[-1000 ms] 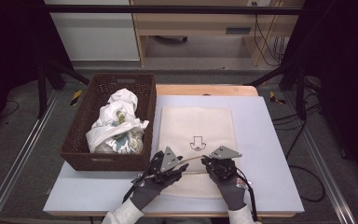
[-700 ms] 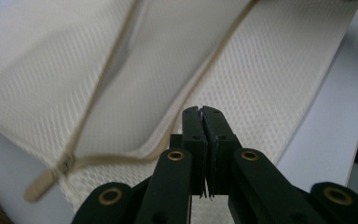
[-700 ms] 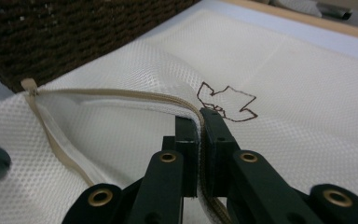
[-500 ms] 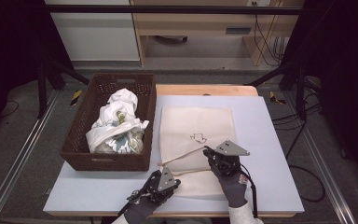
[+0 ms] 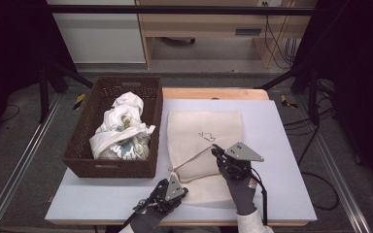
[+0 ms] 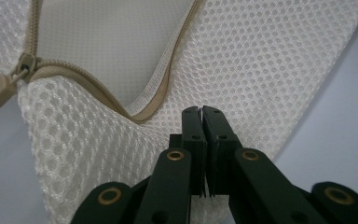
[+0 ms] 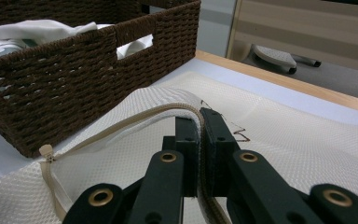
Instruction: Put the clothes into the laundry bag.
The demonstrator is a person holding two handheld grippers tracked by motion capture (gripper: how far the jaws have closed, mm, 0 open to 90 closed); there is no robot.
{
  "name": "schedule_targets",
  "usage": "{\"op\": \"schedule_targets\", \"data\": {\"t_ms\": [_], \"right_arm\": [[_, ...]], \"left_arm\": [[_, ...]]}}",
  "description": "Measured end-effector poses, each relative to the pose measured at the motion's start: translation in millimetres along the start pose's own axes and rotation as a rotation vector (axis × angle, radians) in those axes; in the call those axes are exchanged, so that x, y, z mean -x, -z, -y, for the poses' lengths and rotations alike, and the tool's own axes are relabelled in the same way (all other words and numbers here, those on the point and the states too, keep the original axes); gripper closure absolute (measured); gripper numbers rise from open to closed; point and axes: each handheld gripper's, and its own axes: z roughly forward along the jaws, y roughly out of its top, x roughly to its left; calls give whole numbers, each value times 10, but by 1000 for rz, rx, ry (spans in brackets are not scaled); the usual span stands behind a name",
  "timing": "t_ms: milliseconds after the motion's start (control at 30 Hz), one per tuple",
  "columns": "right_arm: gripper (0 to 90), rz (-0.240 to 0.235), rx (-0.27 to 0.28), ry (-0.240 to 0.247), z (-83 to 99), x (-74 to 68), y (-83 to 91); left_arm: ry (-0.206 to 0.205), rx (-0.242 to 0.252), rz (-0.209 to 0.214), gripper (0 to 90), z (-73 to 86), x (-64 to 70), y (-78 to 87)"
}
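Note:
A cream mesh laundry bag (image 5: 204,133) lies flat on the white table, its zip open along the near-left side. My right gripper (image 5: 215,150) is shut on the upper zip edge (image 7: 158,112) and holds it raised, so the mouth gapes. Near the table's front edge, my left gripper (image 5: 180,190) is shut on the bag's lower mesh layer (image 6: 242,70). The left gripper view has the jaws pinched on mesh just below the tan zip tape, with the zip pull (image 6: 0,86) at the left. A small dark mark (image 7: 240,133) is on the bag.
A brown wicker basket (image 5: 80,158) stands left of the bag, touching its edge, with white and patterned clothes (image 5: 121,128) heaped inside. White table (image 5: 277,145) lies bare right of the bag. Metal frame rails run along both sides on the floor.
The left gripper has pulled back toward the front edge while the right gripper moved away and up with the zip edge. The bag's mouth has spread open between them.

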Motion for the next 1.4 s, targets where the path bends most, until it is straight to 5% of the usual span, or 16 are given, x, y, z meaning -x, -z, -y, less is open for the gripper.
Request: {"op": "schedule_targets", "data": {"t_ms": [133, 333, 533, 633, 800, 967, 1133, 1400], "right_arm": [[862, -6, -12, -1, 32, 7, -14], [860, -12, -30, -9, 80, 25, -18], [861, -14, -35, -13, 95, 40, -21], [861, -15, -40, -13, 93, 45, -22], [860, -14, -49, -11, 98, 42, -27], [860, -13, -54, -13, 109, 56, -35], [860, -12, -58, -14, 114, 63, -39], [860, -16, -67, -17, 123, 73, -47]], "left_arm": [[1, 18, -1, 809, -26, -8, 77], [16, 124, -16, 637, -166, -87, 421], [29, 226, -90, 491, -299, -247, 818], [29, 246, -150, 433, -369, -405, 1019], [89, 271, -229, 395, -467, -858, 1371], [132, 244, -345, 360, -535, -1379, 1577], [139, 186, -421, 317, -521, -1729, 1539], [108, 65, -424, 231, -478, -2012, 1199]]}}
